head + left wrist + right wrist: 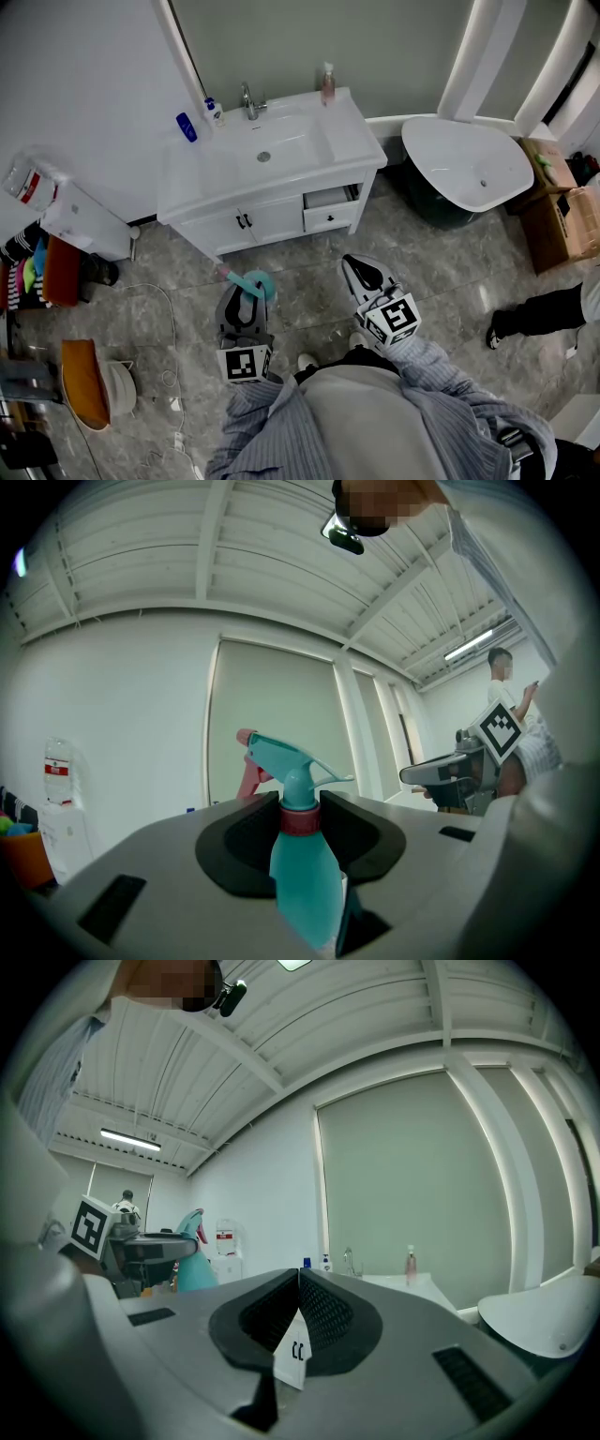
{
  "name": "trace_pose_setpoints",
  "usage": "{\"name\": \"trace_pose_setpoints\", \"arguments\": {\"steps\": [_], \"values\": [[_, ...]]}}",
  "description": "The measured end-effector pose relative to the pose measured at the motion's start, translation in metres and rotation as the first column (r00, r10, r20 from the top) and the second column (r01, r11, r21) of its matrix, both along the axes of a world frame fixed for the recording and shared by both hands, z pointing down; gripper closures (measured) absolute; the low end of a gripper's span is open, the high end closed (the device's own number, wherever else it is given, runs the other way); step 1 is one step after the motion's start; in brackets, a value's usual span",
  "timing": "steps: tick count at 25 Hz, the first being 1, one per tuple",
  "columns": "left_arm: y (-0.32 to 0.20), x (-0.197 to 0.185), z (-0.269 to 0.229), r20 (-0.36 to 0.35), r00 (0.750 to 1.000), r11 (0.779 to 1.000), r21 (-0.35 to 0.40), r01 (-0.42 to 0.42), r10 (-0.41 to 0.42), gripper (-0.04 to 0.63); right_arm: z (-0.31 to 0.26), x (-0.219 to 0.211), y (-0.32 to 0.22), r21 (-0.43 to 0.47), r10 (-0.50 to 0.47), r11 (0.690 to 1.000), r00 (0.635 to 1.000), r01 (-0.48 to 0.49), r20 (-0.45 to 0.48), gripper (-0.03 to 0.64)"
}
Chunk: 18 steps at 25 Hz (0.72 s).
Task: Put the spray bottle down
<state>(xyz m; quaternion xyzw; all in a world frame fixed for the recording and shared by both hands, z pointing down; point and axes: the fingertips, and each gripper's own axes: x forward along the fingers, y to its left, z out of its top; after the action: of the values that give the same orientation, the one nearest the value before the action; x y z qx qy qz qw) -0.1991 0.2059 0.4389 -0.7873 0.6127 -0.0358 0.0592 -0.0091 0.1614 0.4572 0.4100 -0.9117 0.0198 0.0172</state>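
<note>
None of the set-down is done yet. Your left hand-held gripper (300,810) is clamped on the neck of the teal spray bottle (305,869), holding it upright above the floor (450,267), near the sink tabletop (349,131). Your right hand-held gripper (298,1290) has its jaws together, empty. Reaching a surface, lowering and releasing are all left.

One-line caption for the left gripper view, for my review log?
Teal spray bottle held upright by its neck in the left tool.
</note>
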Motion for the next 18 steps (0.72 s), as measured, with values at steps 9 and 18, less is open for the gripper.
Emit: {"name": "trace_pose_setpoints", "arguments": {"steps": [9,18], "values": [[0.007,-0.026,0.001,0.002,1.000,1.000,-0.002,-0.013,0.013,0.462,0.001,-0.022,0.012,0.002,0.013,1.000,1.000,-0.013,-0.004,0.598],[0.001,-0.061,0.009,0.003,1.000,1.000,-0.014,-0.025,0.025,0.462,0.001,-0.056,0.009,0.006,0.020,1.000,0.999,-0.020,-0.027,0.598]]}}
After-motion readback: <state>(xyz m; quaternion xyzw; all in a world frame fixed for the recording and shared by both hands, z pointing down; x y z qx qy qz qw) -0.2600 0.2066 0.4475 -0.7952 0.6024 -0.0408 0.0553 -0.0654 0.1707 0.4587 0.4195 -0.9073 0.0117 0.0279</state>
